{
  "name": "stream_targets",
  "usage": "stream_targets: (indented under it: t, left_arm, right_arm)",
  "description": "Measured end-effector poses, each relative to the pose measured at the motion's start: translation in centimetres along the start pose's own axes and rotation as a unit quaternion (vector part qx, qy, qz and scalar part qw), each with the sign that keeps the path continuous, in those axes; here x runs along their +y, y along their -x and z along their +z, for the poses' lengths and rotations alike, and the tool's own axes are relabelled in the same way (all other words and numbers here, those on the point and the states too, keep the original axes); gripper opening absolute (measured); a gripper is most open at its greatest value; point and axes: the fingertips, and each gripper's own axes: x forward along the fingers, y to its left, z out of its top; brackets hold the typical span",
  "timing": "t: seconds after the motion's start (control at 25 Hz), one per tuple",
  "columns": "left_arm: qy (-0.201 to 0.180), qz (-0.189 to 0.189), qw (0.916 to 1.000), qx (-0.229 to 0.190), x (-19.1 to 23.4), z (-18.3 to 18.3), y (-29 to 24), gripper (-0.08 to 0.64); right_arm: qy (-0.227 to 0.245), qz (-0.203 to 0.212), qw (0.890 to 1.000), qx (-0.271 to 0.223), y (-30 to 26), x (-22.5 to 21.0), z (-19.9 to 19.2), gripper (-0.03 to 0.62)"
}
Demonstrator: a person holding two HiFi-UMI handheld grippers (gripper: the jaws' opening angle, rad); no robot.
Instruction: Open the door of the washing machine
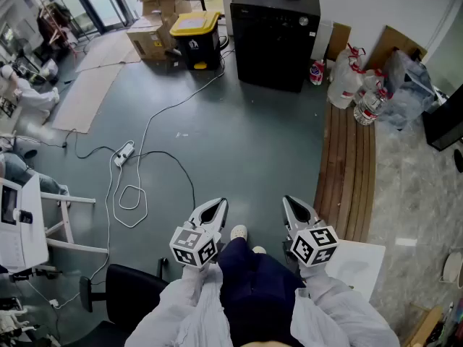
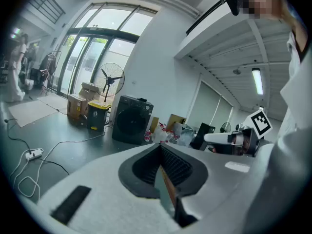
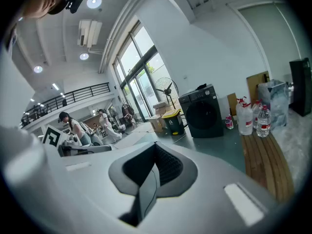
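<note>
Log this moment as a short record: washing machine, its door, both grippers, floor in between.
washing machine: black, at the far wall
door: closed, untouched
left gripper: shut, empty, well short of the machine
right gripper: shut, empty, well short of the machine
floor in between: power strip off to the left

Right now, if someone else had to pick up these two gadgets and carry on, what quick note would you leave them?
Left hand-held gripper: shut, empty, held low in front of the person.
Right hand-held gripper: shut, empty, beside the left one.
Washing machine: black, against the far wall across the floor. Its round door is closed.
Done: nothing yet.
Left: walk over, minding the floor cable, and open the door.
</note>
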Motion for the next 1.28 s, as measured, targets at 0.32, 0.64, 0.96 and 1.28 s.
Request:
stream_targets:
  t: [0.32,0.64,0.96,1.28]
  left_arm:
    - [0.012,0.004,0.9999,0.006,-2.1,-3.0,0.8,-0.002]
    - [0.009,0.009,0.9999,0.000,-0.6,-0.8,-3.3,0.179]
    - [0.019,0.011,0.9997,-0.012,5.1,4.1,-10.1,0.224]
    - [-0.012,0.000,0.9999,-0.009,12.1,12.4,-18.7,0.224]
  right_arm:
    - [-0.042,0.019,0.999,-0.004,2.9,0.1,-2.0,0.007]
    - [-0.035,0.004,0.999,-0.002,0.6,-2.5,-0.2,0.008]
    - [-0.022,0.013,1.000,0.008,-7.9,-5.1,4.1,0.008]
    - [-0.017,0.002,1.000,0.000,-18.7,-8.3,11.9,0.008]
